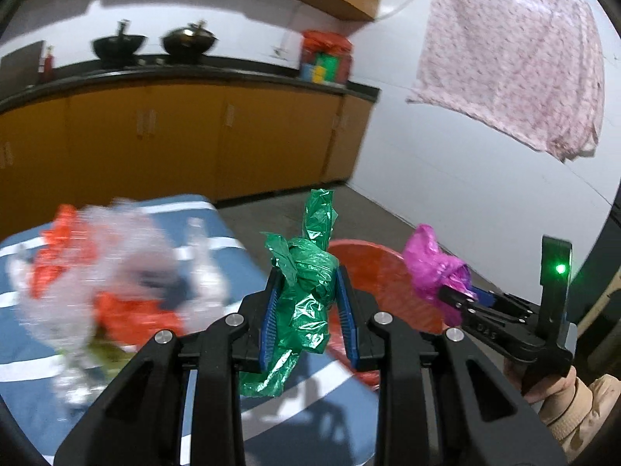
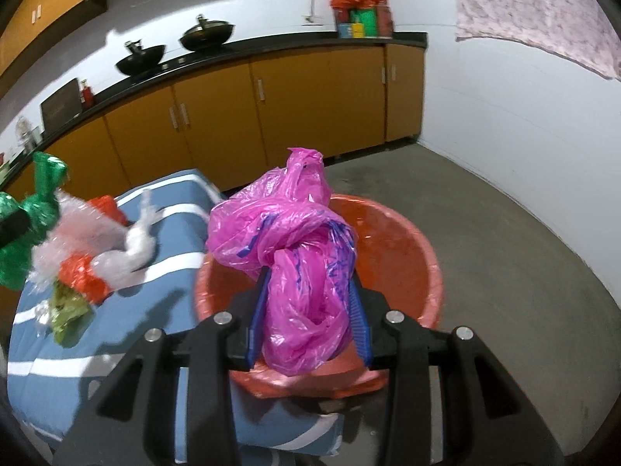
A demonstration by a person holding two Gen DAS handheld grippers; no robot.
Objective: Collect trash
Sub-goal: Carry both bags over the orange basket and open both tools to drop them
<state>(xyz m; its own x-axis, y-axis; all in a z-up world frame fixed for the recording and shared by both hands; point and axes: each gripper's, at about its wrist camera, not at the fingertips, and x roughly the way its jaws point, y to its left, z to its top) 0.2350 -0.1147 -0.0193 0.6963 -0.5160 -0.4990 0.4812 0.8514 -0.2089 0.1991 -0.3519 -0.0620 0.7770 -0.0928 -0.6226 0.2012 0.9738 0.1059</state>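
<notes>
Between the blue ribbed pads of the left tongs (image 1: 308, 299), at six o'clock in the left wrist view, a knotted crumpled green plastic bag (image 1: 306, 291) is clamped, its twisted end standing up above the pads and its tail hanging below them. In the right wrist view the right tongs (image 2: 308, 310) grip a knotted translucent pink plastic bag with blue print (image 2: 295, 256) the same way, the bag bulging out above and below the pads. Just beyond that pink bag, toward twelve o'clock, stands a round orange-red plastic tub (image 2: 423, 268) on the grey floor, and the bag hangs over its near rim. At nine o'clock of the tub lies a blue mattress with white stripes (image 2: 174, 233), touching the tub's side. On the mattress, toward nine o'clock in the right view, rests a loose heap of clear, white, red and yellow-green plastic wrappers (image 2: 93, 256). Farther off, at eleven to twelve o'clock, a dark counter (image 2: 271, 44) over orange cabinet doors carries two black woks (image 2: 207, 35).
</notes>
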